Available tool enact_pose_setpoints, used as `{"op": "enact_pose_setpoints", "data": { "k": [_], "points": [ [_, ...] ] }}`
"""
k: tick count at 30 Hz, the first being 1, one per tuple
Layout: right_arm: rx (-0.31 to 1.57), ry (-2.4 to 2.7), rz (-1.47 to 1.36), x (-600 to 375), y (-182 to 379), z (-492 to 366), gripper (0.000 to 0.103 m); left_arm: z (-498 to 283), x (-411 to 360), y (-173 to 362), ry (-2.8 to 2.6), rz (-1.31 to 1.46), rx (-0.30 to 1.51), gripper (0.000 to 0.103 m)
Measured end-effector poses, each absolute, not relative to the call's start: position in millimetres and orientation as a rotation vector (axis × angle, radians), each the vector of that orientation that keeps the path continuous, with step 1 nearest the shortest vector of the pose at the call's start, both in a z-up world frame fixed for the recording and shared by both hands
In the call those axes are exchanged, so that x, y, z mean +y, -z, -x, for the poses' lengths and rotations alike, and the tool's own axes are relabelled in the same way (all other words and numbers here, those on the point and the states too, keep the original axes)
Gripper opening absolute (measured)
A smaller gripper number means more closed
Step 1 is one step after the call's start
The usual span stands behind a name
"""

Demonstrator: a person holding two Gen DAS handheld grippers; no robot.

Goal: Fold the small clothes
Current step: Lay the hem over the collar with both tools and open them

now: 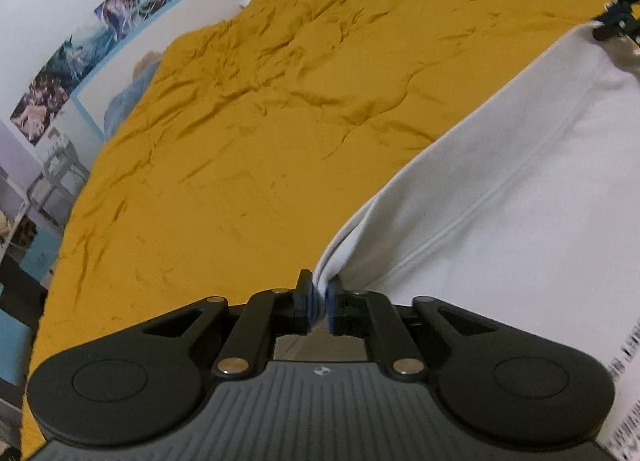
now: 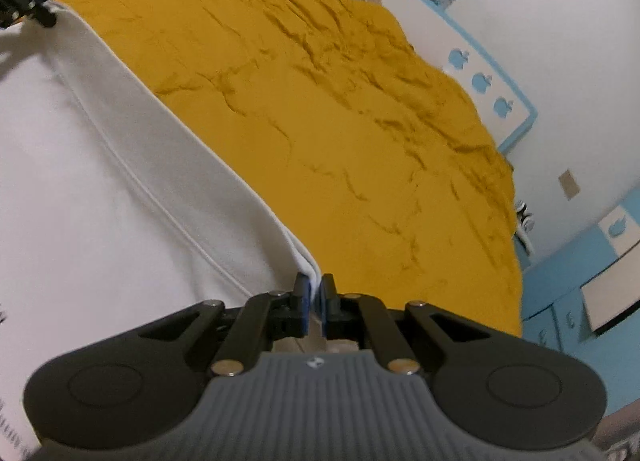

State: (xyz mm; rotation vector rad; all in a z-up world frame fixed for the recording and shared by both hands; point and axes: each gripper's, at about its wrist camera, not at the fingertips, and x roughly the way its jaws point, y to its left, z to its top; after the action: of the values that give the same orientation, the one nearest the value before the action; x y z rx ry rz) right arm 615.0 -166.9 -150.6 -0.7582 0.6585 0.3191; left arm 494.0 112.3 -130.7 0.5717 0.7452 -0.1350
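Left hand-held gripper (image 1: pixel 319 301) pinching corner of white garment (image 1: pixel 500 189). Right hand-held gripper (image 2: pixel 315 297) pinching opposite corner; hem stretched between, above mustard bedspread (image 1: pixel 240 121).

Both wrist views look low and close across the same yellow bedspread (image 1: pixel 248 133) from opposite sides.

Even, soft indoor light fills both views. The white garment (image 1: pixel 520 189) glares, nearly washed out toward 3 o'clock. The yellow cover (image 1: pixel 248 121) shows shallow crease shadows. Fisheye bending curves the edges; far corners blur slightly.
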Motion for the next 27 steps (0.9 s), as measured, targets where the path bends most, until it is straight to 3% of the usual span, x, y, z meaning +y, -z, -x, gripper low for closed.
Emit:
{"op": "enact_pose_setpoints", "data": {
  "k": [4, 6, 8, 9, 14, 19, 21, 22, 25, 27],
  "points": [
    [0.677, -0.304, 0.736, -163, 164, -626, 0.004, -498, 116, 133, 0.102, -0.553, 0.680, 0.034],
    [0.656, -0.270, 0.736, -159, 168, -621, 0.021, -501, 121, 130, 0.068, -0.545, 0.666, 0.045],
    [0.637, -0.253, 0.717, -163, 160, -611, 0.046, -499, 131, 121, 0.036, -0.502, 0.641, 0.052],
    [0.628, -0.246, 0.694, -167, 152, -605, 0.047, -495, 138, 115, 0.026, -0.467, 0.626, 0.060],
    [0.666, -0.238, 0.429, -205, 122, -592, 0.048, -488, 186, 86, 0.041, -0.169, 0.635, 0.072],
    [0.754, -0.192, 0.041, -252, 129, -607, 0.047, -493, 233, 100, 0.057, 0.187, 0.751, 0.067],
    [0.787, -0.174, -0.100, -266, 138, -619, 0.044, -498, 250, 110, 0.051, 0.309, 0.763, 0.060],
    [0.803, -0.173, -0.155, -272, 142, -624, 0.038, -501, 257, 115, 0.051, 0.364, 0.769, 0.058],
    [0.834, -0.180, -0.282, -282, 156, -633, 0.030, -508, 269, 128, 0.041, 0.472, 0.771, 0.046],
    [0.841, -0.192, -0.328, -283, 165, -638, 0.021, -513, 273, 134, 0.045, 0.509, 0.777, 0.027]
  ]
}}
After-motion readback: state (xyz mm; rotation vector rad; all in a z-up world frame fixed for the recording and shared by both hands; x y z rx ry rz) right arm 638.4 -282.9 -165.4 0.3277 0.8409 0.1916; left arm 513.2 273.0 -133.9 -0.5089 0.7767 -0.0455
